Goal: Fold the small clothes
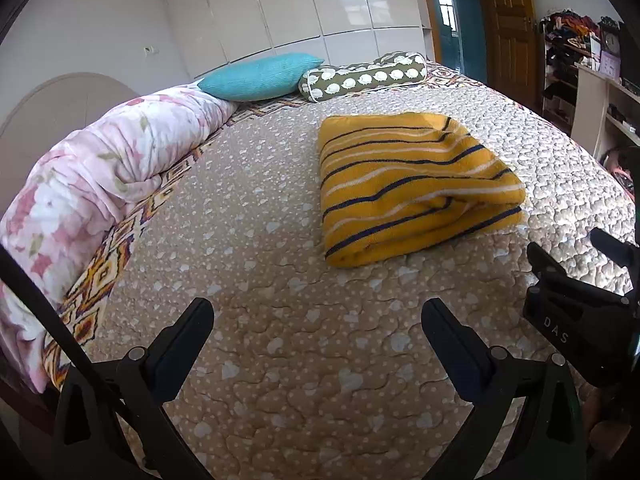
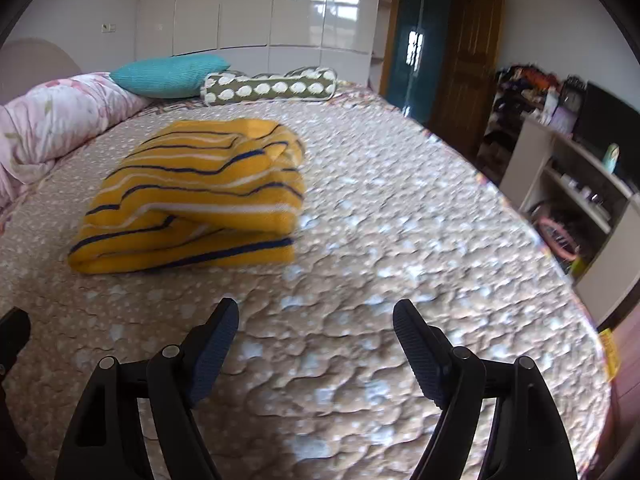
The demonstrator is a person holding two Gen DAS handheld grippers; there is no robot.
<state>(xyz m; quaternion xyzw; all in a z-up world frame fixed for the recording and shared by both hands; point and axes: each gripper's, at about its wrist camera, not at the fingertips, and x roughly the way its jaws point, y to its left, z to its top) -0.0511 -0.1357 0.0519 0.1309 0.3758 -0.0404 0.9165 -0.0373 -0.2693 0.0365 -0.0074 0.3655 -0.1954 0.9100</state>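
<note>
A yellow garment with navy and white stripes (image 1: 412,184) lies folded into a thick rectangle on the bed's beige quilt (image 1: 280,340). In the right wrist view the same folded garment (image 2: 192,196) sits to the upper left. My left gripper (image 1: 318,320) hovers open over bare quilt, short of the garment's near edge, with nothing between its fingers. My right gripper (image 2: 316,320) is open too, above the quilt to the right of the garment and holding nothing. The right gripper's body (image 1: 580,308) shows at the right edge of the left wrist view.
A rolled pink floral duvet (image 1: 100,168) lines the bed's left side. A teal pillow (image 1: 260,76) and an olive patterned bolster (image 1: 364,76) lie at the far end. White wardrobes (image 1: 300,4), a wooden door (image 1: 508,28) and cluttered shelves (image 2: 572,176) stand beyond the bed.
</note>
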